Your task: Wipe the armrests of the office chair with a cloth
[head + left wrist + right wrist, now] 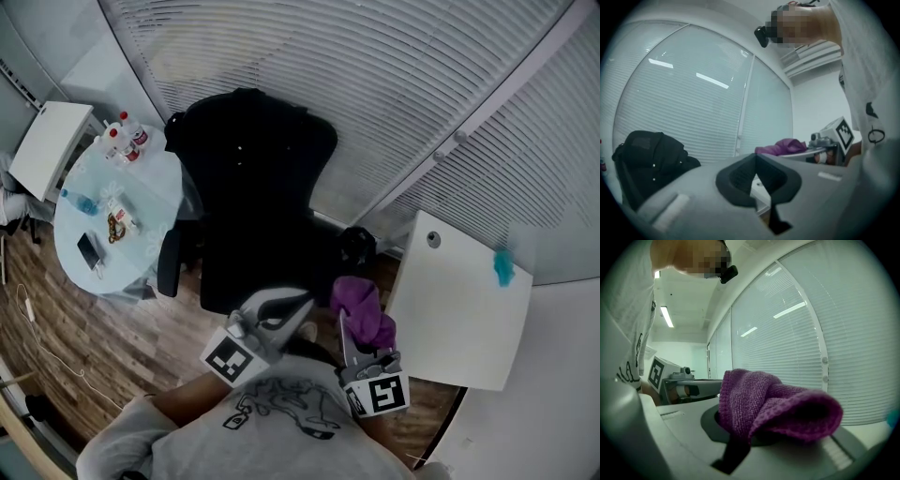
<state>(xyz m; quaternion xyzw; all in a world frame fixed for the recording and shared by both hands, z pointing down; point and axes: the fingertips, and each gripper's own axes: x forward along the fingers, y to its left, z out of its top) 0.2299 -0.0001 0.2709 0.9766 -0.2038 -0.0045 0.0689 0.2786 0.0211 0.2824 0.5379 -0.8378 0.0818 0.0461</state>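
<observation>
The black office chair [253,187] stands by the window blinds, with what looks like a dark garment over its back [647,157]. Its left armrest [170,262] shows beside the round table. The other armrest [357,246] is partly hidden. My right gripper [349,326] is shut on a purple cloth [363,309], which bulges over the jaws [776,408]. It hangs just in front of the chair's right side. My left gripper [296,300] is shut on nothing, its pads [740,180] pressed together, near the seat's front edge.
A round glass table [80,248] at left carries bottles [127,141], a phone [90,251] and a snack packet. A white desk [464,300] with a teal object [503,267] stands close on the right. A white cabinet [47,145] is far left. A cable [42,347] crosses the wooden floor.
</observation>
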